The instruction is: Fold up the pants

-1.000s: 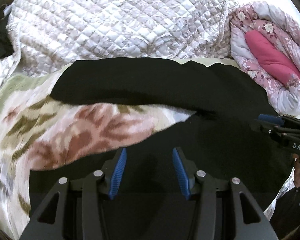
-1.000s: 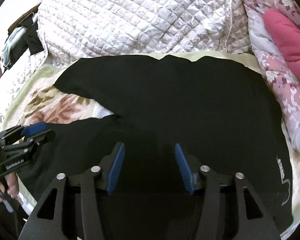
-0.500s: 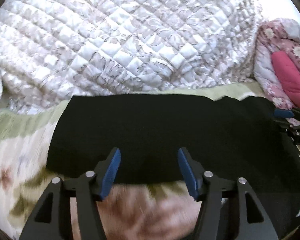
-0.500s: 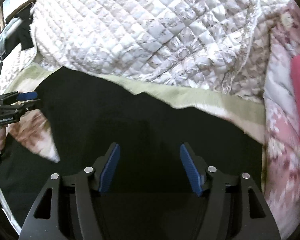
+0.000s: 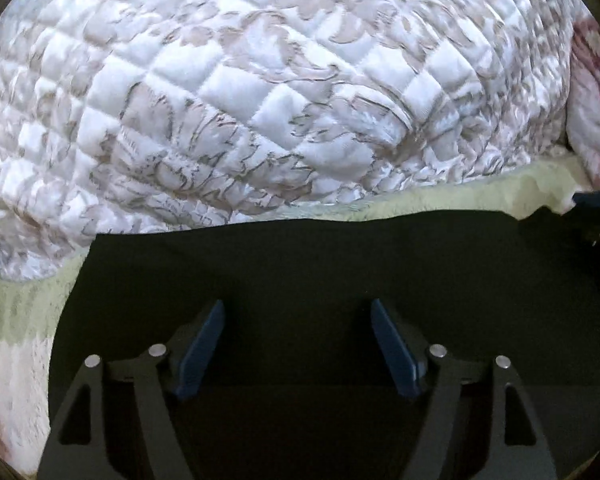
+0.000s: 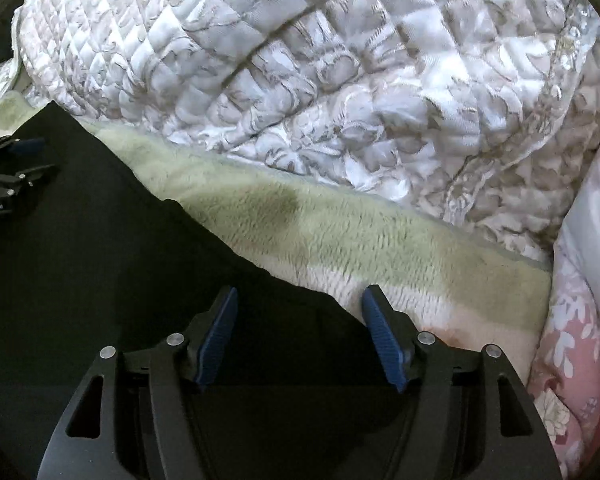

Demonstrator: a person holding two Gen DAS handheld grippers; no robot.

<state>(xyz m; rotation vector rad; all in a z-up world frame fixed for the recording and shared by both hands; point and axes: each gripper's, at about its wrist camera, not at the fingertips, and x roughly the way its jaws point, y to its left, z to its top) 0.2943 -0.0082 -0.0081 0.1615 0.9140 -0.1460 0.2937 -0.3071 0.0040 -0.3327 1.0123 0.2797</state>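
Pants (image 5: pixel 300 272), black and spread flat, fill the lower half of my left wrist view, lying on a fleecy green blanket (image 5: pixel 16 300) on the bed. Their far edge runs almost straight across, just short of the quilted white bedspread (image 5: pixel 260 100) heaped behind. My left gripper (image 5: pixel 298 344) hangs over the dark cloth with its blue fingers (image 5: pixel 202 350) spread wide and nothing between them; I cannot tell whether the tips touch the fabric. At the far right of this view I catch a sliver of the other tool near the pants' corner.

From the right wrist view, the pants' (image 6: pixel 80 260) edge cuts diagonally from upper left down toward the middle, and the green blanket (image 6: pixel 340 240) shows bare beyond it. My right gripper (image 6: pixel 296 336) straddles that edge: its left finger (image 6: pixel 216 340) sits over black cloth, the right one over pale blanket. These fingers too are parted and hold nothing. The left gripper (image 6: pixel 20 160) appears at the left rim, over the pants near their far edge. The quilted bedspread (image 6: pixel 340 80) is bunched along the back, and a pink floral quilt (image 6: pixel 572 340) is piled at the right side, touching the blanket.
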